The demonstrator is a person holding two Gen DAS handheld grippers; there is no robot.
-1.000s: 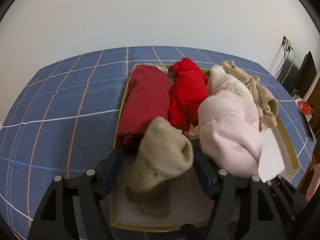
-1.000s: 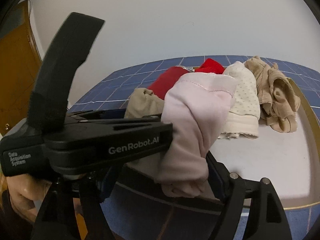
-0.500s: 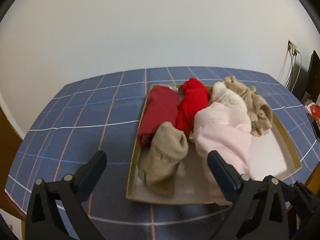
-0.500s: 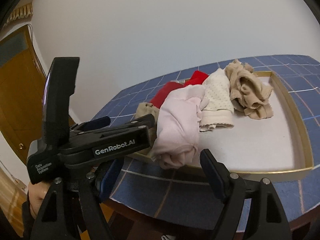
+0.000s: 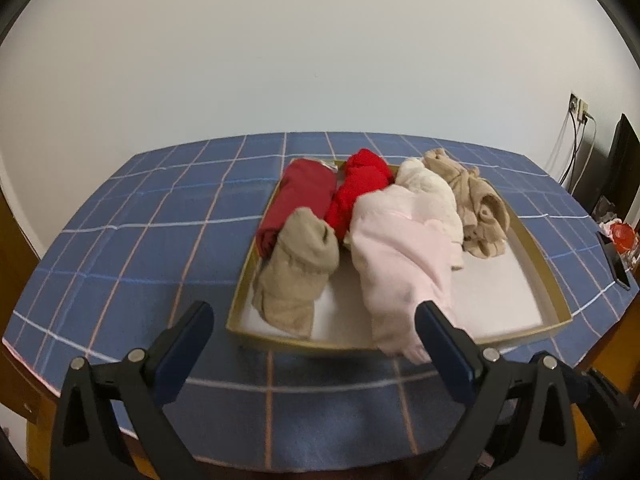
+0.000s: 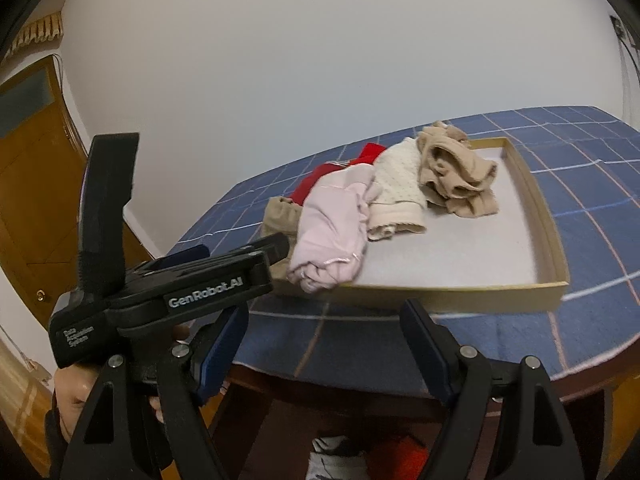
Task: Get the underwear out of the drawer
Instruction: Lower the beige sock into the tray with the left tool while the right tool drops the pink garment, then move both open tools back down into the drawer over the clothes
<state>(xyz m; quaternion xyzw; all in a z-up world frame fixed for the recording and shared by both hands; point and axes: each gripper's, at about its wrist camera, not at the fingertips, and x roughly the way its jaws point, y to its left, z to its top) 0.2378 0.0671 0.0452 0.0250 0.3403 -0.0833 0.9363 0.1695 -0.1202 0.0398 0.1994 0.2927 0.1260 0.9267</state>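
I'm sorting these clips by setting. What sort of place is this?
Probably a room in a home: a table with a blue checked cloth, a shallow tray of folded underwear, and a wooden door by plain white walls.

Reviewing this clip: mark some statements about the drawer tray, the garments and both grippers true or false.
1. The left gripper is open and holds nothing. True.
2. The pink underwear hangs over the near rim of the drawer tray. True.
3. The right gripper is clamped on the pink underwear. False: open, empty.
4. The tan rolled garment lies on the blue checked tablecloth. False: inside the tray.
5. Two red garments lie at the tray's far end. True.
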